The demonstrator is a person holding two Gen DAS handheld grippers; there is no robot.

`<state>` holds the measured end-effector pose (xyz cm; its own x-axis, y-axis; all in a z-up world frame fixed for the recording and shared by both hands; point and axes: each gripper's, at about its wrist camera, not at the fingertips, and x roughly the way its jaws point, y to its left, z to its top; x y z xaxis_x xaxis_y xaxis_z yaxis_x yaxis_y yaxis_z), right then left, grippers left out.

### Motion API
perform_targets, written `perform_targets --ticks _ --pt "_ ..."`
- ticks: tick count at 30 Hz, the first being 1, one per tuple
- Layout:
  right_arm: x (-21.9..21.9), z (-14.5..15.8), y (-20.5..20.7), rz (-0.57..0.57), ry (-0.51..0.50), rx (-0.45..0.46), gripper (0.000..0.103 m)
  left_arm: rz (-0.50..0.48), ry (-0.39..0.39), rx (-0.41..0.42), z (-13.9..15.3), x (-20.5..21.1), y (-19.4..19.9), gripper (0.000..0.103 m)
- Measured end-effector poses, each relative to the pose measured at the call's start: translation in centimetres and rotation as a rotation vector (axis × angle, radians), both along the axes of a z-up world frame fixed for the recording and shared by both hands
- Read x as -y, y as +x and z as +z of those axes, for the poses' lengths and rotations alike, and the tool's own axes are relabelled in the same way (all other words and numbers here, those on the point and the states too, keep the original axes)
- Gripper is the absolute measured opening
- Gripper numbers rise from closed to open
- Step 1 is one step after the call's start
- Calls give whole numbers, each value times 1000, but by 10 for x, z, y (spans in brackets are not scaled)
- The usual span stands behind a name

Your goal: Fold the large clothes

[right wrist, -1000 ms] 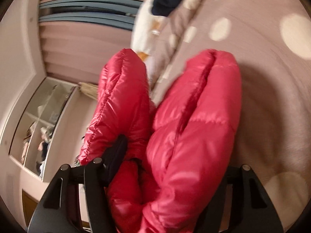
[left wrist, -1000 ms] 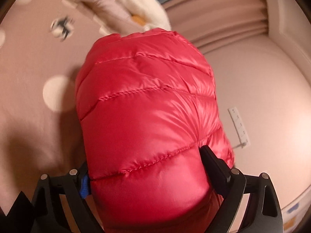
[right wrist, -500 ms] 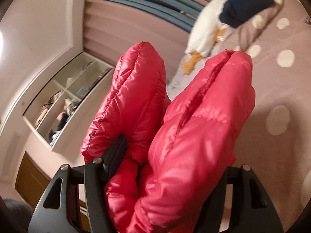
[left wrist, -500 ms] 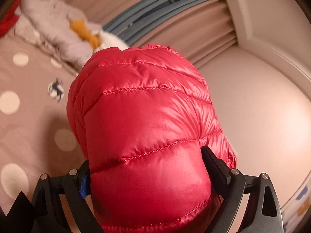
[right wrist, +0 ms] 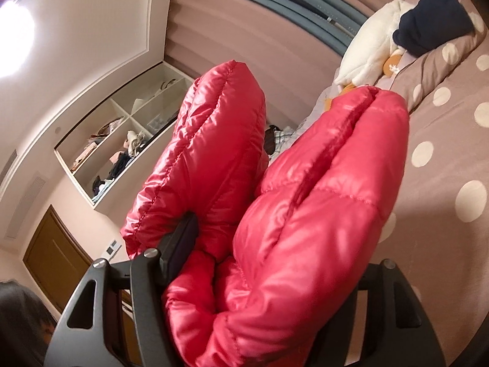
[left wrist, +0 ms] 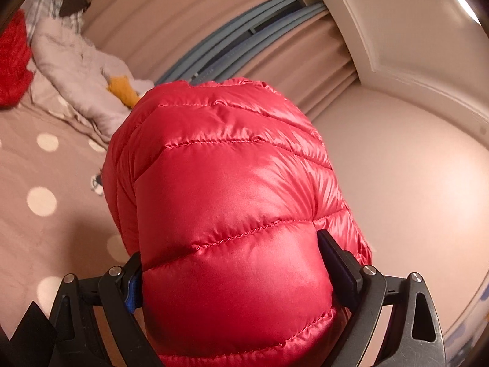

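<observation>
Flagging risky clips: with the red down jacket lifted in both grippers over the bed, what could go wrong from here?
1. The red down jacket is slick and puffy; the left gripper clamps one thick bundle, which could squeeze out.
2. The right gripper pinches two separate lobes, so one may slip and undo the fold.
3. Clothes piled by the polka-dot bedding crowd the landing spot.
</observation>
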<state>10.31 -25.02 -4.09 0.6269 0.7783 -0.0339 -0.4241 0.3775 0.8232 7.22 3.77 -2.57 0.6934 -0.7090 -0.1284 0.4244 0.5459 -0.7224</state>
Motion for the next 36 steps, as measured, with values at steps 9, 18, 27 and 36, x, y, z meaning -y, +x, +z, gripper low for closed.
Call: perform_targets --ticks 9,18,27,36 --pt "-4 4 -5 13 -10 11 64 12 -5 9 -3 -4 -2 93" --pt "-3 8 -6 7 5 47 65 13 -11 53 -2 -7 -1 93" --pt "8 27 10 -66 -48 88 65 25 28 92 10 10 30 93" --pt "29 -36 112 -210 -74 -39 67 110 67 -19 -72 35 153 93"
